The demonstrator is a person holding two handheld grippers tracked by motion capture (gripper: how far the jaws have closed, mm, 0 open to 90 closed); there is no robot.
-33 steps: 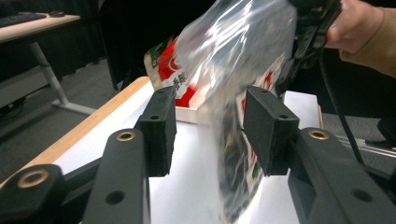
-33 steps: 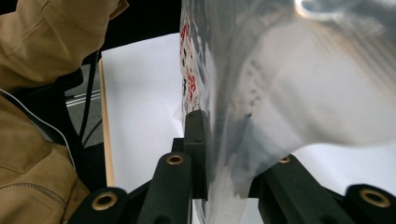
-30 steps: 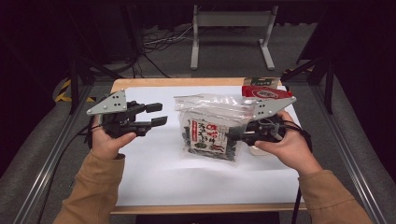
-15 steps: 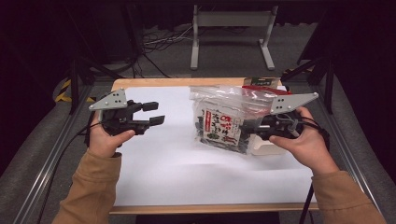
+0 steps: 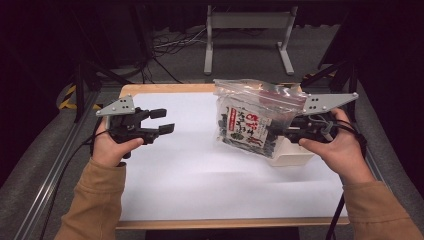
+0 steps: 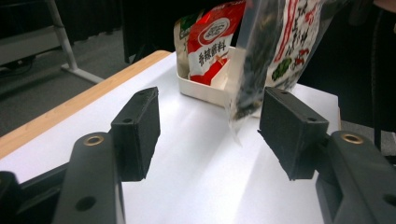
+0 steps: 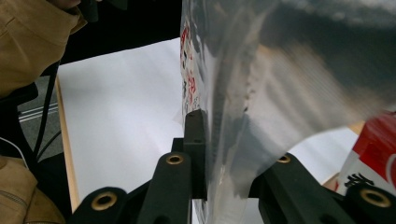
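Right gripper (image 5: 280, 134) clamping clear bag (image 5: 252, 120), left gripper (image 5: 164, 121) open

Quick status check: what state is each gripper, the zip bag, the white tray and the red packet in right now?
Left gripper: open, jaws just been opening, nothing between them.
Right gripper: shut on the zip bag.
Zip bag: lifted off the table, hanging, seaweed packet inside.
White tray: on the table.
Red packet: standing in the white tray.

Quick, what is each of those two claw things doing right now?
Left gripper: open, nothing between its jaws, which have just been opening.
Right gripper: shut on the clear snack bag.
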